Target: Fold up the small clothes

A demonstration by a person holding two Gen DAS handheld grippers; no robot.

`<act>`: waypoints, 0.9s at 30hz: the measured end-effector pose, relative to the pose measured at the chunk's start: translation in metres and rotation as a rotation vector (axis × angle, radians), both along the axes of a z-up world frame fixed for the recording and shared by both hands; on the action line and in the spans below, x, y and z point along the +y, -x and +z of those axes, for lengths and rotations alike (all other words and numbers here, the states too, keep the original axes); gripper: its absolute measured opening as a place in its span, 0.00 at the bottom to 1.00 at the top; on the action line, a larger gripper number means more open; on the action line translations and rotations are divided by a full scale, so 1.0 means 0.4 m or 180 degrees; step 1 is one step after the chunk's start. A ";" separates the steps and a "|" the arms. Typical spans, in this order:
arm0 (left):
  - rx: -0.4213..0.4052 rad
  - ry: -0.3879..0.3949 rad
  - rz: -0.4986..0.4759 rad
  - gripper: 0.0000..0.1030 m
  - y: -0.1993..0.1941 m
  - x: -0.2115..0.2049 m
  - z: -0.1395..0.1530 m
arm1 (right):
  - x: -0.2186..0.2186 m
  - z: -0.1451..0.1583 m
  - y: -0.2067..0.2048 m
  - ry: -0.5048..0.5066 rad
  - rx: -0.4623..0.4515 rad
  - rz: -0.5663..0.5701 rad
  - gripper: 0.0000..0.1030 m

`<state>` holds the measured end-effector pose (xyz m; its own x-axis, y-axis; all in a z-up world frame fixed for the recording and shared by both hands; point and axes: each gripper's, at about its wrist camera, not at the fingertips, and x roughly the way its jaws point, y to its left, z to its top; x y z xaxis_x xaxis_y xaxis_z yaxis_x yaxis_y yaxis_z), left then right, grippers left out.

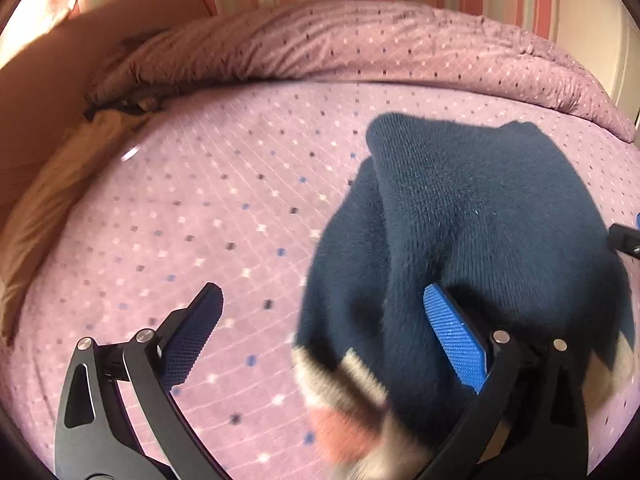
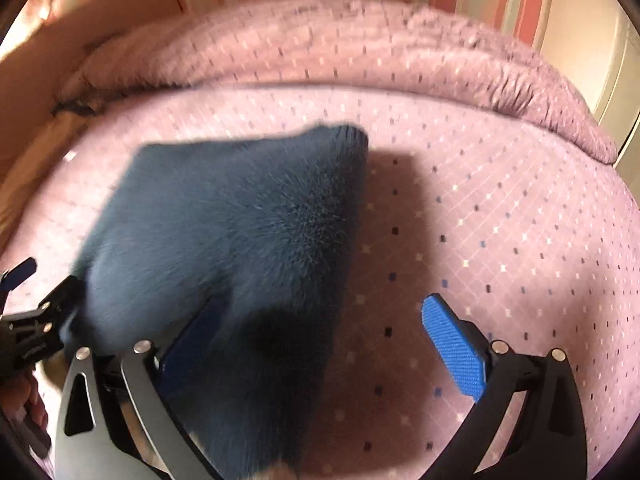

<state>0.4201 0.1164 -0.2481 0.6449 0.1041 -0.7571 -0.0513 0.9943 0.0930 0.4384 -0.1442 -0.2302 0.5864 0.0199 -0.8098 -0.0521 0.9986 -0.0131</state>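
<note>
- Apparently mid-fold: a dark blue fuzzy garment [image 1: 460,232] is bunched and doubled over on the bed [image 1: 200,220], its purple dotted sheet spread beneath.
- Left gripper [image 1: 322,338]: jaws spread wide. The garment drapes over the right-hand blue pad; nothing is pinched between the two.
- Right gripper [image 2: 316,334]: jaws likewise wide apart. Cloth lies across the left-hand pad, the other pad stands clear over bare sheet.
- Judgement: neither tool has a grip, so this looks like a release or a re-grasp between folds. Next move calls for closing on a free edge or corner and carrying it across, keeping layers aligned.
- Left view only: a cream and pink striped band [image 1: 344,404] at the garment's near end, blurred.
- Right view only: the garment's shadow on the sheet, the other gripper at the left edge, and fingertips [image 2: 28,408] low left.
- Both views: rumpled duvet [image 2: 360,52] behind, striped wall beyond.
</note>
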 end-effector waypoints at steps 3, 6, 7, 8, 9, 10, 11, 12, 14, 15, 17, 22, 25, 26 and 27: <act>-0.0052 0.0091 0.0042 0.97 0.068 0.033 0.017 | -0.023 0.028 0.084 -0.0048 -0.0147 0.0049 0.98; -0.0035 0.0394 0.0109 0.96 0.131 0.072 0.018 | -0.041 0.027 0.149 -0.0059 -0.0139 0.0071 0.98; -0.0036 0.0465 0.0113 0.96 0.149 0.078 0.020 | -0.046 0.025 0.164 -0.0058 -0.0131 0.0083 0.98; -0.0046 0.0571 0.0084 0.96 0.171 0.080 0.024 | -0.052 0.025 0.177 -0.0062 -0.0124 0.0084 0.98; -0.0061 0.0610 0.0065 0.96 0.183 0.079 0.026 | -0.058 0.021 0.196 -0.0077 -0.0103 0.0083 0.98; -0.0089 0.0634 0.0034 0.96 0.198 0.075 0.032 | -0.064 0.018 0.208 -0.0094 -0.0087 0.0082 0.98; -0.0128 0.0645 -0.0036 0.96 0.211 0.061 0.041 | -0.069 0.014 0.223 -0.0116 -0.0064 0.0083 0.98; -0.0159 0.0640 -0.0111 0.96 0.218 0.046 0.047 | -0.072 0.013 0.232 -0.0118 -0.0058 0.0082 0.98; -0.0157 0.0587 -0.0244 0.96 0.221 0.013 0.051 | -0.077 0.011 0.251 -0.0149 -0.0045 0.0080 0.98; -0.0138 0.0600 -0.0285 0.96 0.218 0.001 0.048 | -0.078 0.012 0.258 -0.0165 -0.0041 0.0085 0.98; -0.0083 0.0590 -0.0313 0.96 0.200 -0.019 0.030 | -0.077 0.014 0.270 -0.0221 -0.0056 0.0113 0.98; 0.0149 0.0610 -0.0294 0.96 0.146 -0.037 -0.039 | -0.066 0.013 0.259 -0.0439 -0.0009 0.0194 0.98; 0.0218 0.0703 -0.0308 0.97 0.127 -0.041 -0.062 | -0.063 0.007 0.235 -0.0537 0.0022 0.0204 0.98; 0.0246 0.0745 -0.0319 0.97 0.121 -0.043 -0.068 | -0.062 0.002 0.225 -0.0568 0.0047 0.0199 0.98; 0.0279 0.0786 -0.0322 0.97 0.114 -0.045 -0.076 | -0.061 -0.004 0.214 -0.0615 0.0077 0.0203 0.98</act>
